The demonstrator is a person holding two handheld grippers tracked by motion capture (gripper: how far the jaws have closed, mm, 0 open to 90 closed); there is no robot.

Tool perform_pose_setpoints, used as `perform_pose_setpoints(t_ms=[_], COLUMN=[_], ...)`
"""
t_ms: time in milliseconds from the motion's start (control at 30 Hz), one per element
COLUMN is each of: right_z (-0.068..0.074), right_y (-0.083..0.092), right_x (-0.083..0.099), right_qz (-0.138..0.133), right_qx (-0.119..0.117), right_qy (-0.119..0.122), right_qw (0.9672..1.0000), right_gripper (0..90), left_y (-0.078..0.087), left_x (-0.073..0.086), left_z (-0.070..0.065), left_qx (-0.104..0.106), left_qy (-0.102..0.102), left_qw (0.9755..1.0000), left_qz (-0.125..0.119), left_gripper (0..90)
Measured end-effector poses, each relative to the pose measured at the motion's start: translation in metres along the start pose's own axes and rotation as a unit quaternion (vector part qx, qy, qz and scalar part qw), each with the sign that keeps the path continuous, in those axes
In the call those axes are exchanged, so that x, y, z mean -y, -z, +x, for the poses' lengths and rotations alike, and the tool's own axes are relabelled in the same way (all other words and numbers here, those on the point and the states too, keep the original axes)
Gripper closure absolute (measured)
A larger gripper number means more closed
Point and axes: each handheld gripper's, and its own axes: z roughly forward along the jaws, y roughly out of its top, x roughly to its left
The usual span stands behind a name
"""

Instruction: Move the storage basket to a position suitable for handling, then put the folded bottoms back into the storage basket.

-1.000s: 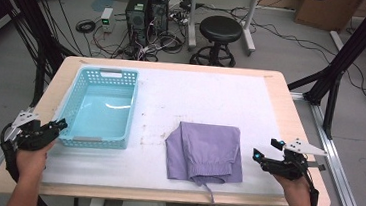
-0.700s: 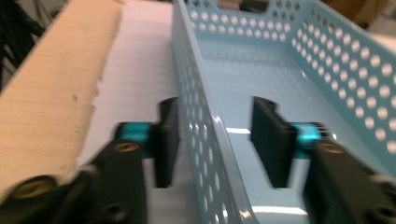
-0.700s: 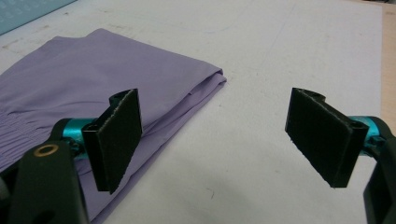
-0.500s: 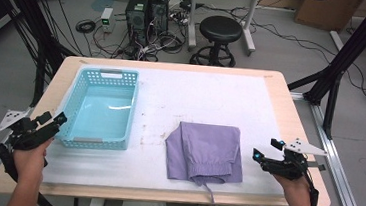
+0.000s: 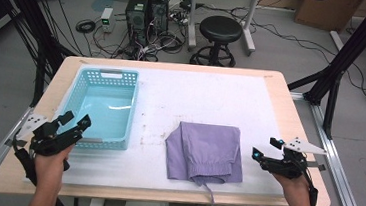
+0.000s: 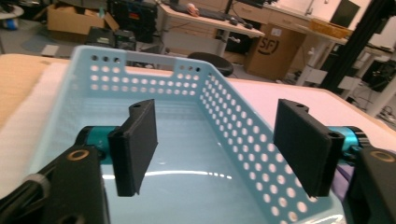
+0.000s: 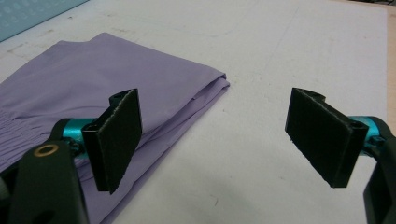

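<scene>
An empty light-blue perforated basket (image 5: 108, 72) stands on the left half of the white mat; in the left gripper view its right wall (image 6: 224, 107) runs away from me. A folded purple garment (image 5: 204, 152) lies flat near the front middle, and its folded edge (image 7: 93, 74) shows in the right gripper view. My left gripper (image 5: 75, 119) hovers at the basket's near-left corner, open; its jaws have just been opening, with nothing between them (image 6: 219, 144). My right gripper (image 5: 265, 147) rests open just right of the garment, nothing between its pads (image 7: 219, 140).
The white mat (image 5: 211, 100) covers a wooden table (image 5: 291, 107) with bare edges. On the floor beyond the far edge are a black stool (image 5: 220, 30), computer towers (image 5: 146, 9) and cables. Black frame posts (image 5: 348, 52) stand at the right.
The left gripper's jaws have spread wide apart, and that hand has shifted a little rightward and up toward the basket's near corner. The right gripper and the garment have stayed put.
</scene>
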Motion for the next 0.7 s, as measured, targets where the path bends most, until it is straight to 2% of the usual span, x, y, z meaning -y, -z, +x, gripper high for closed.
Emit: perform_pose_setpoints(t_ms=[233, 533, 700], right_z=[-0.001, -0.001, -0.003], right_y=[-0.005, -0.001, 0.001], right_x=[-0.001, -0.002, -0.002], right_qz=[0.000, -0.005, -0.009], right_qx=[-0.004, -0.004, -0.002], right_qy=[0.001, 0.001, -0.004], right_qw=[1.0000, 1.0000, 1.0000], right_gripper=[18.9, 19.0, 18.9], left_y=[-0.007, -0.014, -0.016], left_x=[0.001, 0.002, 0.002], left_z=[-0.021, -0.040, -0.044], left_qx=[0.030, 0.043, 0.048], left_qy=[-0.024, -0.042, -0.045], left_qw=[0.9992, 0.9981, 0.9978], left_qz=[0.004, 0.008, 0.010], left_gripper=[26.6, 26.6, 26.6])
